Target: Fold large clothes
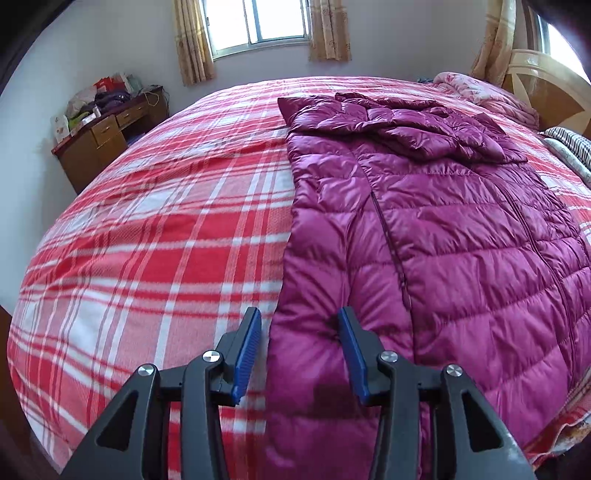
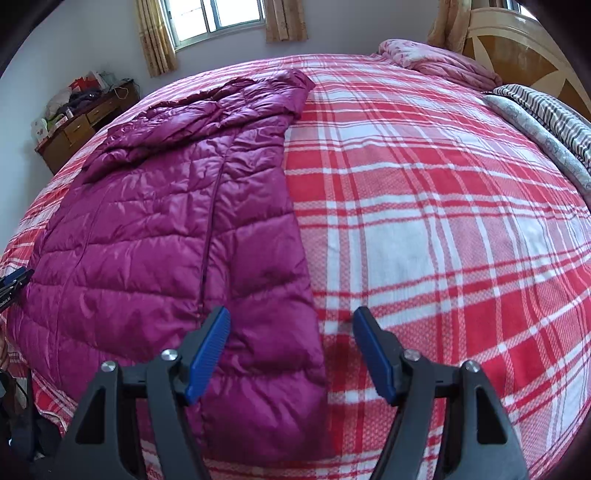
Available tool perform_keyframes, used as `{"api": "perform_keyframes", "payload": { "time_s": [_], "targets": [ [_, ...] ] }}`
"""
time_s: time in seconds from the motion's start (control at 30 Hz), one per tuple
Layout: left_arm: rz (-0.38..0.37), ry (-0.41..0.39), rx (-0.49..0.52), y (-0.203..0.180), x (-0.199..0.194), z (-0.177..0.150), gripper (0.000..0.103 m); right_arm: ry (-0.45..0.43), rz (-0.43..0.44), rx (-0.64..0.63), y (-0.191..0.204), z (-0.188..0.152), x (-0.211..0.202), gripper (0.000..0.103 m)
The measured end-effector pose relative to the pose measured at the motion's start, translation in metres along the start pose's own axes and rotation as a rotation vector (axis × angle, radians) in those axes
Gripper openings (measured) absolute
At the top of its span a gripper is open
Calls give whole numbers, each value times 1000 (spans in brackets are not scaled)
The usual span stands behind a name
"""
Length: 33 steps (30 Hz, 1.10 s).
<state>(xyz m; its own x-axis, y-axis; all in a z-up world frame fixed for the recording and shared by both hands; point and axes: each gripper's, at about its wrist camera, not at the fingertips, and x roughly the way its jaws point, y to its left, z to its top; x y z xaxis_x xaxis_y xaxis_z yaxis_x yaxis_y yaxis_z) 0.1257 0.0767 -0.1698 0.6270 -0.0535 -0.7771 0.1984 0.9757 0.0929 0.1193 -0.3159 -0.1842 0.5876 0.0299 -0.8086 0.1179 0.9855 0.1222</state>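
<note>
A shiny magenta down jacket [image 1: 443,229] lies flat on the red and white plaid bed cover [image 1: 166,221], its sleeves folded across the far end. My left gripper [image 1: 300,312] is open over the near hem and straddles the jacket's left edge, with one blue pad over the cover and the other over the fabric. In the right wrist view the jacket [image 2: 166,240] fills the left half. My right gripper [image 2: 292,312] is open and straddles the jacket's right edge near the hem. The left gripper [image 2: 14,280] shows at the far left edge of the right wrist view.
A bunched pink quilt [image 2: 436,62], striped pillows [image 2: 546,122] and a wooden headboard [image 2: 517,48] are at the far right of the bed. A cluttered wooden desk [image 1: 103,136] stands by the wall under a curtained window [image 1: 258,26].
</note>
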Motion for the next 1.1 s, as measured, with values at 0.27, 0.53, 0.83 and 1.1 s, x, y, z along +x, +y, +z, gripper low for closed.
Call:
{"api": "perform_keyframes", "payload": {
  "time_s": [0.27, 0.53, 0.83, 1.1],
  "targets": [
    [-100, 36, -25, -1, -16, -22, 46, 27, 82, -17, 10, -27, -11, 27],
    [-167, -33, 16, -5, -51, -18, 7, -43, 185, 4, 13, -26, -48, 9],
    [-311, -201, -25, 24, -136, 8, 5, -170, 300, 53, 7, -13, -116, 8],
    [-432, -337, -56, 50, -208, 22, 4, -315, 455, 102, -9, -1, -194, 8]
  ]
}}
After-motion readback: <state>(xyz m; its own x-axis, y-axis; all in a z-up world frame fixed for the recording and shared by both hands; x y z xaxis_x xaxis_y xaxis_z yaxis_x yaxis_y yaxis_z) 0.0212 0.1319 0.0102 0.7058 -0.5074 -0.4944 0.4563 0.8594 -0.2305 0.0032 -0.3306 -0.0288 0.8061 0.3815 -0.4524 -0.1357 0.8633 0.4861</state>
